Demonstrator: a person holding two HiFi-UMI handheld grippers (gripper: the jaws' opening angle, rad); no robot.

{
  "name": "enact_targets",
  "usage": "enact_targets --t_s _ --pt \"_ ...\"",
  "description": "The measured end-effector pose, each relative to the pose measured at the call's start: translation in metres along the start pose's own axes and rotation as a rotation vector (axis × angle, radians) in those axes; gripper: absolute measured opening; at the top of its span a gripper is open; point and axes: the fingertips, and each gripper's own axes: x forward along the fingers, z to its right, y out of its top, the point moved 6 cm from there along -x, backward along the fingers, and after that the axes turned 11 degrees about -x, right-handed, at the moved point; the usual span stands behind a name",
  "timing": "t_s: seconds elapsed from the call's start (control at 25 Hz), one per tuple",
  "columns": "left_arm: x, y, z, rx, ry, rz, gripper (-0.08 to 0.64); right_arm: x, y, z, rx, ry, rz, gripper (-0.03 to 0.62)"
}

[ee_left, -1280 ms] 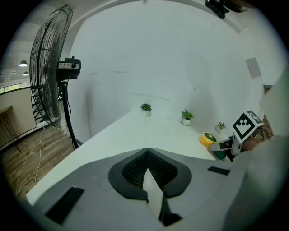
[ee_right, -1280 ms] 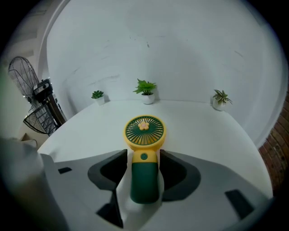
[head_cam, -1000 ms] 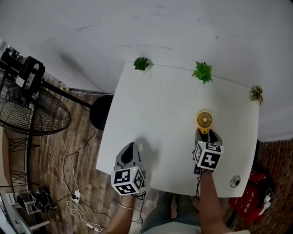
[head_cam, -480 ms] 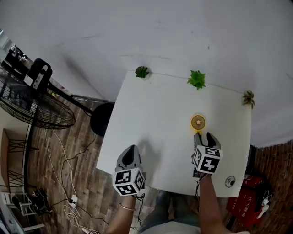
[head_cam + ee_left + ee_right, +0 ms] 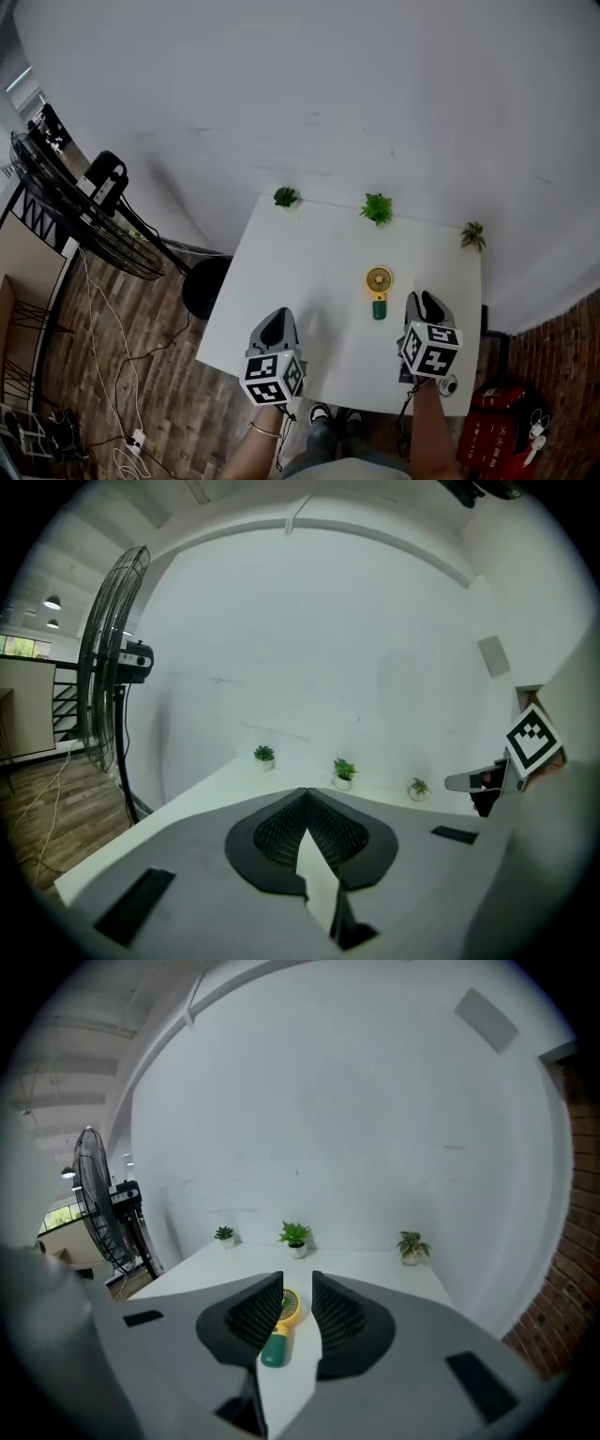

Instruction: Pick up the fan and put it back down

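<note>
A small hand fan (image 5: 379, 290) with a yellow round head and a green handle lies flat on the white table (image 5: 309, 253), right of centre. My right gripper (image 5: 422, 304) hovers just right of and nearer than the fan, apart from it, open and empty. In the right gripper view the fan (image 5: 279, 1324) shows through the gap between the parted jaws of the right gripper (image 5: 297, 1283), lying beyond them. My left gripper (image 5: 277, 328) is over the table's near left part, shut on nothing. In its own view the left gripper (image 5: 306, 797) has its jaw tips meeting.
Three small potted plants (image 5: 286, 197) (image 5: 377, 208) (image 5: 472, 235) line the table's far edge by the white wall. A small round object (image 5: 448, 384) sits at the near right corner. A large floor fan (image 5: 66, 220) stands left of the table, cables on the wooden floor.
My right gripper has let go of the fan's handle and drawn back toward me; the fan now lies alone on the table. The head view has pulled back. The left gripper stayed put.
</note>
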Motion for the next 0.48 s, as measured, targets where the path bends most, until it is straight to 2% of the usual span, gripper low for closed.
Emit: enact_targets --t_s 0.24,0.48 --pt "-0.006 0.025 0.049 0.023 -0.087 0.032 0.009 -0.055 0.025 0.037 -0.009 -0.051 0.114 0.036" --pt "-0.009 0.050 0.086 0.041 -0.146 0.090 0.009 -0.106 0.040 0.085 0.017 -0.133 0.223 0.003"
